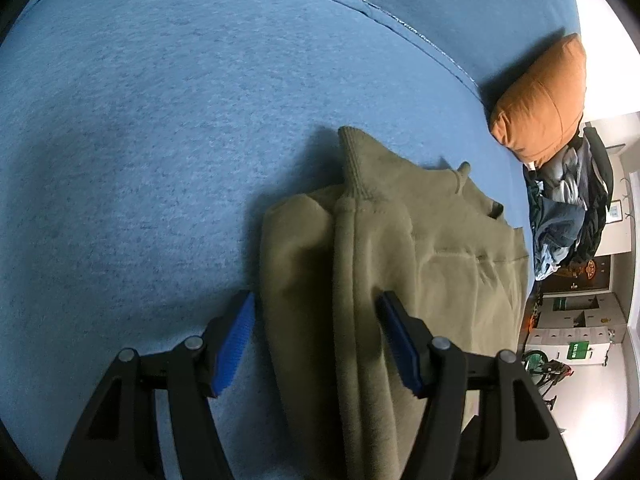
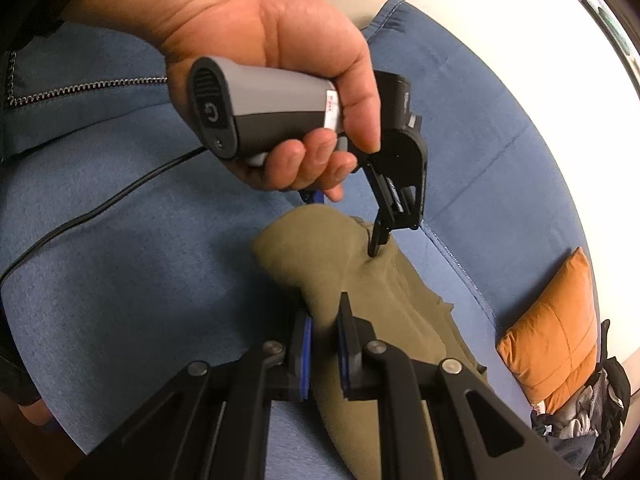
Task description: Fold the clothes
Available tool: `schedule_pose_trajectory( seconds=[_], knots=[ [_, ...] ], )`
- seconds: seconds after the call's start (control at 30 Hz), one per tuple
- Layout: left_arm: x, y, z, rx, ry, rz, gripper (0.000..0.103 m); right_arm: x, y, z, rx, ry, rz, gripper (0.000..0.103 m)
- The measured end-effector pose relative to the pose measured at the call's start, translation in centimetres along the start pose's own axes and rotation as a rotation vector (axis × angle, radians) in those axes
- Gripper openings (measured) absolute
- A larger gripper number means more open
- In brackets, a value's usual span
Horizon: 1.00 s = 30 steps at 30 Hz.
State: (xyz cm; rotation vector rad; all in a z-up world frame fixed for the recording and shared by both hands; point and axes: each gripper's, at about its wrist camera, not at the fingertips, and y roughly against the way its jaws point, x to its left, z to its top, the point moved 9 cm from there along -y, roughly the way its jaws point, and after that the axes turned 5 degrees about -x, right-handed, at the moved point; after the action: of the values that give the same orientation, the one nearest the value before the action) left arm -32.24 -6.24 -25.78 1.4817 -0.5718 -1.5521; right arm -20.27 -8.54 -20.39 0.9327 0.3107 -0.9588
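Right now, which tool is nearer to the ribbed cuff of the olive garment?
Left. The left tool stands open astride the fold, short of the ribbed cuff; the right tool is shut on the olive garment at its other end.

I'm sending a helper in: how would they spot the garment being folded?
Look at the big blue sofa. On its seat, short of the orange cushion, lies an olive sweatshirt with a ribbed cuff. It is the only garment on the seat; the dark clothes pile sits past the cushion.
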Motion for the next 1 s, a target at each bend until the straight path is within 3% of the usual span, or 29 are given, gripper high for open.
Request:
schedule_pose_trajectory(
  seconds=[0.13, 0.27, 0.33, 0.57, 0.7, 0.77, 0.83, 0.9, 1.0],
  knots=[
    [-0.6, -0.5, 0.2, -0.008, -0.026, 0.005, 0.056, 0.1, -0.2, -0.2, 0.006, -0.012, 0.008, 0.009],
    [-0.8, -0.5, 0.3, -0.016, -0.013, -0.041, 0.019, 0.1, -0.4, -0.3, 0.012, -0.024, 0.016, 0.009],
    [-0.9, 0.1, 0.4, -0.033, 0.006, -0.065, 0.016, 0.1, -0.5, -0.4, 0.015, -0.030, 0.020, 0.009],
    [-2.2, 5.4, -0.4, -0.155, 0.008, -0.112, 0.012, 0.2, 0.0, 0.1, 0.003, -0.062, 0.054, 0.008],
    [-2.3, 10.5, -1.8, -0.255, -0.027, -0.077, 0.012, 1.0, 3.9, 3.0, -0.117, -0.090, 0.117, 0.008],
    [-0.8, 13.5, -3.6, -0.300, 0.014, -0.100, 0.012, 1.6, 5.7, 3.8, -0.166, -0.102, 0.164, 0.008],
    [1.3, 14.8, -5.8, -0.308, 0.081, -0.119, 0.012, 2.3, 7.3, 4.4, -0.204, -0.114, 0.220, 0.008],
    [3.6, 14.5, -7.7, -0.274, 0.142, -0.078, 0.012, 1.9, 8.1, 4.0, -0.212, -0.146, 0.244, 0.008],
    [3.4, 13.9, -8.2, -0.266, 0.112, -0.010, 0.012, 0.0, 8.4, 2.6, -0.195, -0.213, 0.249, 0.008]
  ],
)
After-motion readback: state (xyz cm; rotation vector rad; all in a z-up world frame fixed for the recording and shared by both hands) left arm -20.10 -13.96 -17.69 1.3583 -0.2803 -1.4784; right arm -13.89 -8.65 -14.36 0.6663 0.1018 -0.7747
